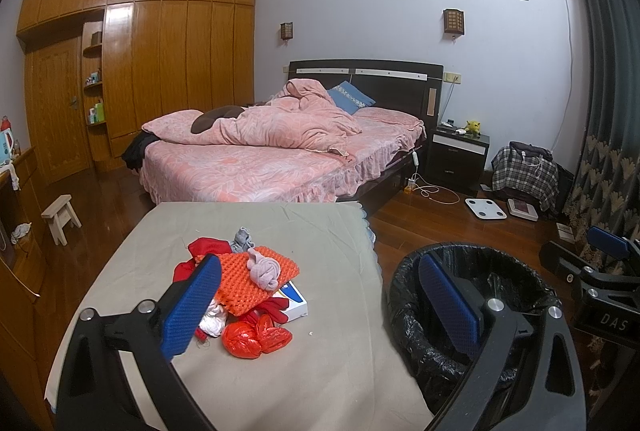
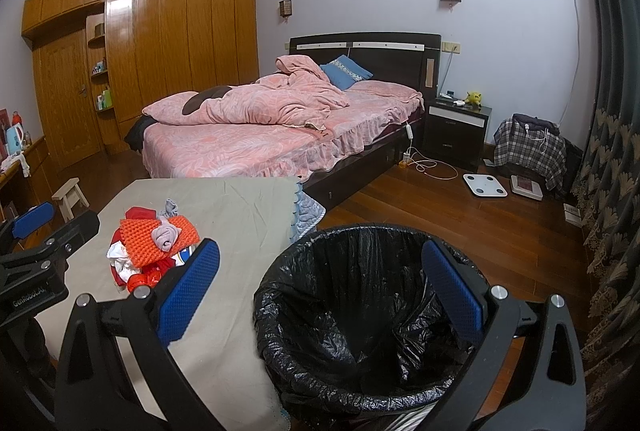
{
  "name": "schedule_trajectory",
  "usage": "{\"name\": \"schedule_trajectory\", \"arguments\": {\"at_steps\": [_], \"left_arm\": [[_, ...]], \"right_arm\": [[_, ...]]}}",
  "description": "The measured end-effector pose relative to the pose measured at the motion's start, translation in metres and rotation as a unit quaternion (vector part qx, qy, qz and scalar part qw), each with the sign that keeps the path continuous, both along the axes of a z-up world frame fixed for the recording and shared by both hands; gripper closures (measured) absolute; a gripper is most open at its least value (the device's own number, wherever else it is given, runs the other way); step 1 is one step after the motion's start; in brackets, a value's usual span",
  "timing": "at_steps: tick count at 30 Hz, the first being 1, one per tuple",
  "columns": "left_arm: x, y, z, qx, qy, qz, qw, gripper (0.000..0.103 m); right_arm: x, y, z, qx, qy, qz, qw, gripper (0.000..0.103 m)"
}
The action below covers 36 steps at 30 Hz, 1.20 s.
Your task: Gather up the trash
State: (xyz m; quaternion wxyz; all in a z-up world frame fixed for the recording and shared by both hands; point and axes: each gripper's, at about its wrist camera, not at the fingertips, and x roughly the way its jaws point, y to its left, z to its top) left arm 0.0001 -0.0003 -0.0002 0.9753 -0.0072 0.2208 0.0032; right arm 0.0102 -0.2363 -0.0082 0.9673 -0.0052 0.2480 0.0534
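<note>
- Claws first: the left claw (image 1: 316, 305) hangs level above the near right part of the desk (image 1: 320, 371), its two blue-padded fingers spread wide with nothing between them; one finger (image 1: 192, 305) lies over the near edge of the trash pile, the other (image 1: 450, 305) over the bin's rim.
- The right claw (image 2: 320, 295) is likewise spread wide and empty, held level above the bin (image 2: 344, 315), pointing toward the bed (image 2: 248, 147).
- From the right wrist view, the left claw shows at the far left edge, beside the desk's left side; from the left wrist view, the right claw shows at the far right, past the bin.
- Trash sits in one heap near the middle of the desk: an orange foam net (image 1: 250, 281) on top, a grey sock ball (image 1: 264, 269) resting on it, a white box (image 1: 294, 305) under its right edge, a crumpled red plastic bag (image 1: 254, 339) at the near side, white tissue (image 1: 212, 323) touching it, red cloth (image 1: 200, 251) behind.
- The bin, lined with a black bag, stands on the floor just off the desk's right edge; I cannot tell if anything lies inside.
</note>
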Motion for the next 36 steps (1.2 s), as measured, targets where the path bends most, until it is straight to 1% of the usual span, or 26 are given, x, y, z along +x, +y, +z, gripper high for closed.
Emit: {"name": "schedule_trajectory", "arguments": {"at_steps": [20, 23, 25, 27, 31, 36], "left_arm": [[0.000, 0.000, 0.000, -0.001, 0.000, 0.001, 1.0000, 0.006], [0.000, 0.003, 0.000, -0.002, 0.000, 0.004, 1.0000, 0.006], [-0.003, 0.004, -0.001, -0.004, 0.001, 0.008, 1.0000, 0.006], [-0.001, 0.011, 0.000, -0.006, 0.002, 0.014, 0.9999, 0.006], [0.008, 0.033, -0.007, 0.002, 0.004, 0.034, 0.9994, 0.006], [0.012, 0.060, -0.016, 0.022, 0.003, 0.071, 0.9972, 0.006]], "right_arm": [[0.002, 0.004, -0.001, 0.002, 0.002, 0.002, 1.000, 0.005], [0.006, 0.008, -0.002, 0.002, 0.003, 0.009, 1.000, 0.005], [0.010, 0.020, -0.005, 0.000, 0.001, 0.013, 1.000, 0.005], [0.014, 0.030, -0.009, -0.003, -0.001, 0.024, 1.000, 0.005], [0.024, 0.043, -0.016, -0.005, 0.003, 0.042, 0.999, 0.005], [0.043, 0.068, -0.027, 0.014, 0.003, 0.068, 0.998, 0.005]]}}
